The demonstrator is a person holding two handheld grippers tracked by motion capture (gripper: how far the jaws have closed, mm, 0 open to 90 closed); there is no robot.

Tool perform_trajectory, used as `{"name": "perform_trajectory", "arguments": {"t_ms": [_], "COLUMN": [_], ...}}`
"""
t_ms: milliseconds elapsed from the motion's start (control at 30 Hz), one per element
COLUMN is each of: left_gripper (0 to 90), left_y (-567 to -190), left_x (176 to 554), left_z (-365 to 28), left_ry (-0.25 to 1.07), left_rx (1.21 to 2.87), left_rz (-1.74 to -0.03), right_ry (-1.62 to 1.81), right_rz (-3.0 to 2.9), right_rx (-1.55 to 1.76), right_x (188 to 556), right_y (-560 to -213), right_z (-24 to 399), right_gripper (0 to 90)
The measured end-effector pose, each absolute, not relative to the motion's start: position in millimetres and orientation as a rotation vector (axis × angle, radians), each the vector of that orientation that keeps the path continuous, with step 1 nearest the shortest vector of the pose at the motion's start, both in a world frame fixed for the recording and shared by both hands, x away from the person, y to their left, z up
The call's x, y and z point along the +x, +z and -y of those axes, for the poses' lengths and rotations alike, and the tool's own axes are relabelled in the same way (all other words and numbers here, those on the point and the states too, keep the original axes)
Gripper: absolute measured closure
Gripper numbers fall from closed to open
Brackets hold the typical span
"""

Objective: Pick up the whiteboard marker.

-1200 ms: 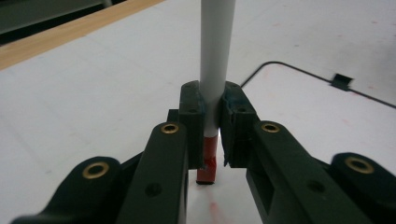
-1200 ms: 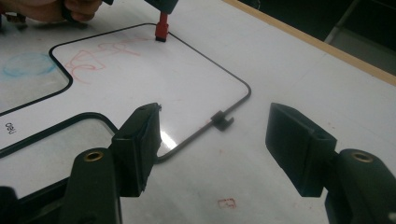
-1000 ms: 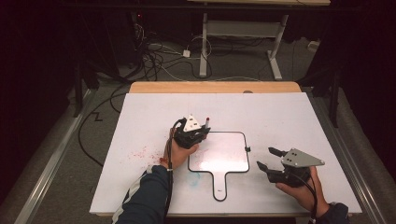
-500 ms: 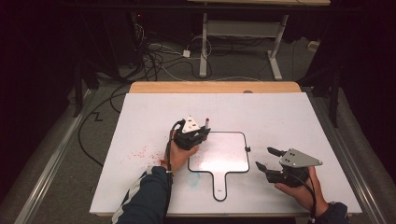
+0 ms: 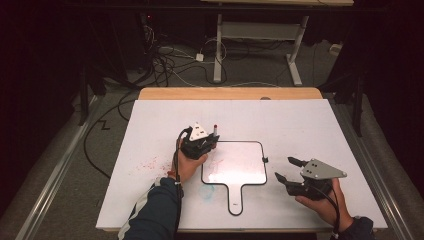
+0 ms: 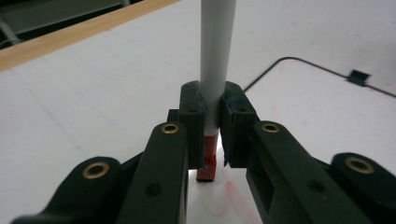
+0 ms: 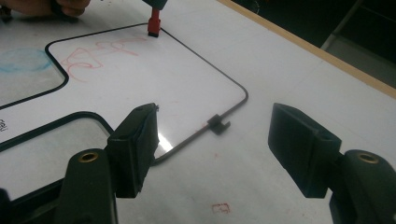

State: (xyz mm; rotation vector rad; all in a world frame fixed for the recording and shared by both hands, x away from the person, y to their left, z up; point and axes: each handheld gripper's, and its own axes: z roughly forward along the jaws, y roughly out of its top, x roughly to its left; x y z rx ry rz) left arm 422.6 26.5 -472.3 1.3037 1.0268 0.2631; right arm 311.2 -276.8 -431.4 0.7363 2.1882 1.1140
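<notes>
Since the earlier pictures the left gripper (image 5: 200, 141) has shifted only slightly along the top left corner of the small whiteboard (image 5: 235, 172), and the right gripper (image 5: 295, 176) has barely moved. Nearest the person, the right gripper rests in the right hand (image 5: 322, 202) on the bench (image 5: 310, 120), its jaws released and spread wide with nothing between them; in the right gripper view the board's thin black rim and a small clip (image 7: 218, 124) on that rim lie just ahead of the gap. Beyond, the left gripper's jaws are clenched on a marker (image 6: 214, 70), which stands nearly upright between them: the white barrel rises above the pads and the red end (image 6: 206, 161) pokes out below, down at the board's surface beside faint red scribbles (image 7: 100, 51). The marker looks light, stiff and smooth, so it may slip or swivel if pressed hard; the hold low on the barrel, close to the red end, seems a sound one for steady strokes. The board looks thin, flat and rigid with a slick face and a paddle-like handle (image 5: 235, 200) pointing toward the person; it would likely slide on the bench under a sideways push. A fair place for the free jaws would be the handle or the rim on their near side, pinching edge-on, not on the written face.
</notes>
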Motion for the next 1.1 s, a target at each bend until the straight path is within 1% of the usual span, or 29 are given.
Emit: {"name": "perform_trajectory", "arguments": {"t_ms": [33,67,100,200,300,367,400,533,600,700,767,900,967,1100], "left_gripper": [78.9,78.9,78.9,78.9,78.9,78.9,78.9,78.9,78.9,78.9,78.8,78.8,78.8,78.9], "left_y": [-468,-467,-467,-466,-466,-467,-468,-468,-468,-468,-467,-466,-466,-468], "left_x": [426,424,423,422,428,431,432,431,426,418,412,413,421,430], "left_z": [-67,-64,-60,-61,-71,-80,-84,-84,-81,-73,-68,-70,-76,-91], "left_ry": [0.428,0.415,0.425,0.437,0.506,0.522,0.527,0.502,0.449,0.408,0.405,0.441,0.470,0.482], "left_rx": [1.967,1.977,1.986,2.001,2.007,1.993,1.980,1.978,1.970,1.980,2.005,2.026,2.017,1.982], "left_rz": [-0.697,-0.696,-0.650,-0.645,-0.642,-0.738,-0.753,-0.758,-0.749,-0.709,-0.668,-0.651,-0.687,-0.752], "right_ry": [1.114,1.114,1.114,1.115,1.113,1.111,1.108,1.111,1.109,1.110,1.111,1.114,1.116,1.117], "right_rz": [-2.191,-2.192,-2.192,-2.192,-2.190,-2.191,-2.191,-2.191,-2.191,-2.193,-2.193,-2.190,-2.189,-2.192], "right_rx": [0.735,0.737,0.737,0.737,0.736,0.735,0.734,0.733,0.732,0.728,0.729,0.731,0.733,0.731], "right_x": [312,312,312,311,311,311,312,312,311,311,311,311,311,311], "right_y": [-432,-432,-432,-432,-431,-432,-432,-431,-431,-431,-431,-431,-431,-432], "right_z": [276,276,276,276,276,276,276,276,275,275,275,276,275,274], "right_gripper": [33.7,33.6,33.6,33.3,33.2,33.2,33.2,33.3,33.2,32.9,32.8,32.3,31.6,31.2]}}
